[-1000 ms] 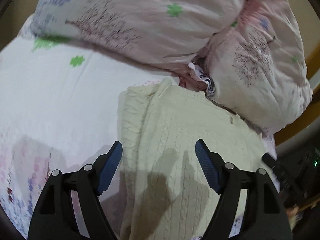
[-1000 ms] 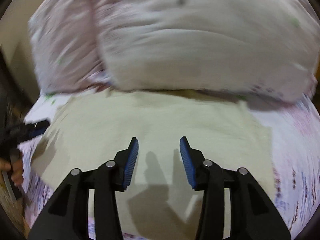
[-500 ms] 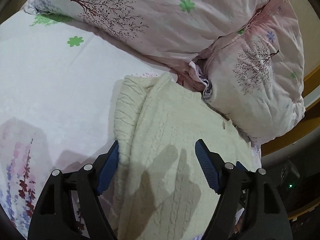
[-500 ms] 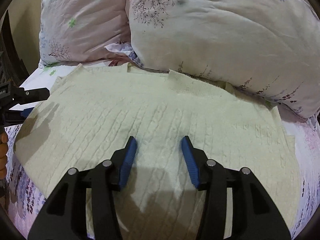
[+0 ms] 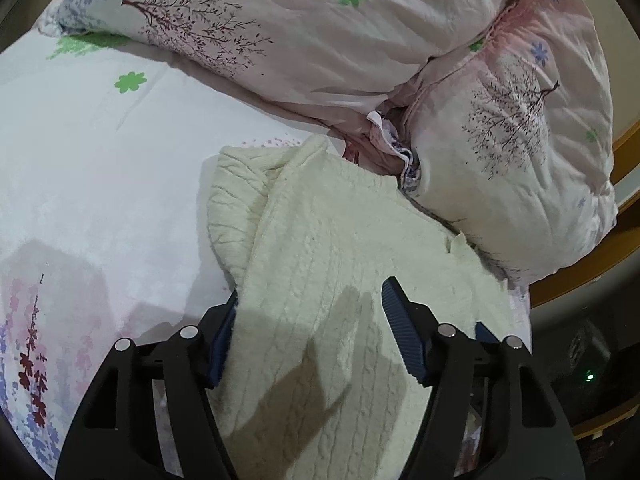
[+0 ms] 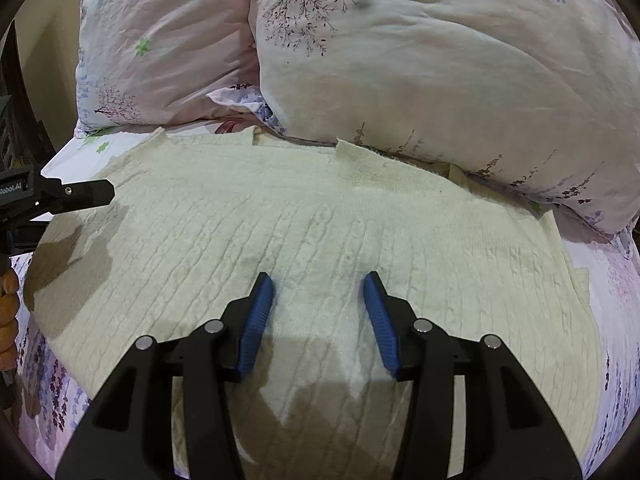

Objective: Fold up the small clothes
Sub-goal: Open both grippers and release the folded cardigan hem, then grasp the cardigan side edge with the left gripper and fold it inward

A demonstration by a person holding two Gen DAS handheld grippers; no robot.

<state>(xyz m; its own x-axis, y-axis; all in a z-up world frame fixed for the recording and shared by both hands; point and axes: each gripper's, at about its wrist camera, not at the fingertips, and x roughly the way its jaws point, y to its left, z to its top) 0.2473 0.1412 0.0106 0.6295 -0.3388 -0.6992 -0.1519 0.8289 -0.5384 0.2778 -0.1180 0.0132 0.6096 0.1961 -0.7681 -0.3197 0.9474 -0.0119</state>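
Cream knit sweater [image 6: 320, 220] flat on floral bedsheet [image 5: 100, 152], against pillows [image 6: 440, 60]; left claw [image 5: 310, 312] wide over its edge; right claw [image 6: 319, 294] wide above it

We see the sweater [image 6: 320, 216] as a cream cable knit, thick and matt, its ribs raised and rough. The bedsheet [image 5: 92, 152] under it is smooth woven cloth with a printed flower pattern and a faint sheen. The pillows [image 6: 440, 60] wear thin, creased cotton-like cloth, matt, printed with trees. The left gripper [image 5: 308, 328] and the right gripper [image 6: 318, 312] have black matt plastic frames, blue ribbed rubbery pads [image 6: 256, 320] and small shiny metal pins. We make out glossy brown wood on the bed frame [image 5: 568, 288].
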